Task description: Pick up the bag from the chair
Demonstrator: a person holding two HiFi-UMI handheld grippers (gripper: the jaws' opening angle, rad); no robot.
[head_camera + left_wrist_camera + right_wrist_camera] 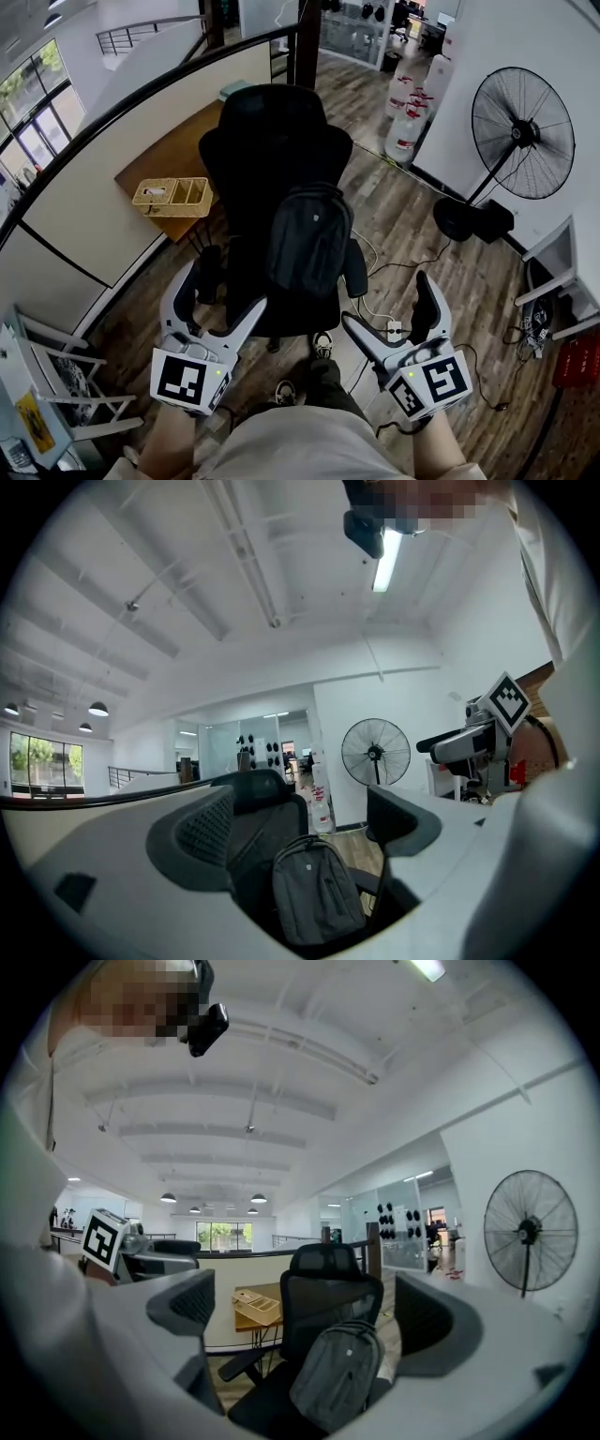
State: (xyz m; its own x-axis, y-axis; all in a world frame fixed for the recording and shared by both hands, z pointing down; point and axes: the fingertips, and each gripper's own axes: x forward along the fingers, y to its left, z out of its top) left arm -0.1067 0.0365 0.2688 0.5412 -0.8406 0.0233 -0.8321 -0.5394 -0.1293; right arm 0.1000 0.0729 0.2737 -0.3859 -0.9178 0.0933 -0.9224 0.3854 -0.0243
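The backpack [309, 239] is dark grey against the black office chair [272, 141], over a floor [422, 234] of brown wood-grain planks. The left gripper [217, 300] and right gripper [387, 305] are pale grey with black pads [206, 829] and black-and-white square-patterned marker cubes [187, 380]. Far left, the woven tray [173, 197] is straw-coloured and the table [159, 155] brown; far right, the fan [522, 133] is black.
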